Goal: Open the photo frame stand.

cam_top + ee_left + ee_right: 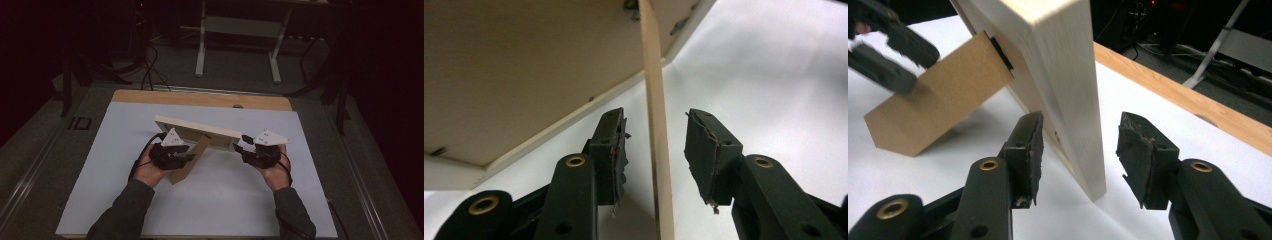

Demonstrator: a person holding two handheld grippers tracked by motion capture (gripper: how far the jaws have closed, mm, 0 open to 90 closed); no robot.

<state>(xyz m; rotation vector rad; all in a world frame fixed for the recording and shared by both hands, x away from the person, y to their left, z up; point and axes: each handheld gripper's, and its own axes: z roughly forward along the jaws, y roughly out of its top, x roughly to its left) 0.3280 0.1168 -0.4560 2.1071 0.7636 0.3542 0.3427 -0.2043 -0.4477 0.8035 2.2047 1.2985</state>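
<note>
A pale wooden picture frame [197,131] stands upright on the white tabletop [225,200], propped by a brown cardboard easel leg [192,157] at its back. My left gripper [187,156] is at that leg. In the left gripper view the thin leg [656,100] runs between the open jaws [655,132] with a gap on each side, below the frame's back [524,65]. My right gripper [241,143] is at the frame's right end. Its jaws [1080,145] straddle the frame's side edge [1068,65], open and not pressing. The leg [943,95] and the left gripper [888,50] show farther off.
The table's wooden back edge [200,98] lies just behind the white sheet. On the dark floor beyond stand a metal table base [240,30] and cables [150,70]. The person's forearms come in from the bottom.
</note>
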